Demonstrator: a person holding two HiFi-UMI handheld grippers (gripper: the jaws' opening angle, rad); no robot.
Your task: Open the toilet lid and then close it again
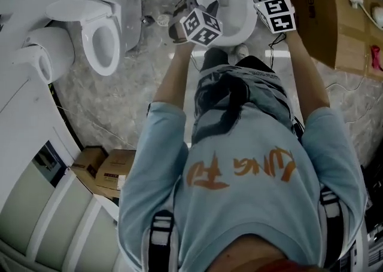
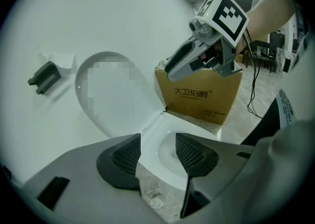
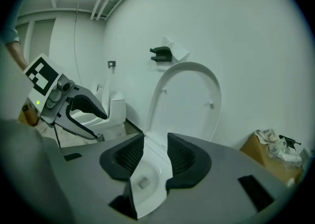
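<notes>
Toilet lid (image 3: pixel 189 101) stands raised against the wall behind the bowl (image 1: pixel 232 9): opening appears done, closing remains. Left gripper (image 2: pixel 157 155) jaws moderately apart, right gripper (image 3: pixel 155 156) jaws narrower, both empty.

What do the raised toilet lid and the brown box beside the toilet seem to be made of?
Toilet lid: probably white plastic, smooth with soft sheen and thin edge; ceramic is possible.
Box: brown cardboard, matte, with printed characters and a folded corner.
</notes>
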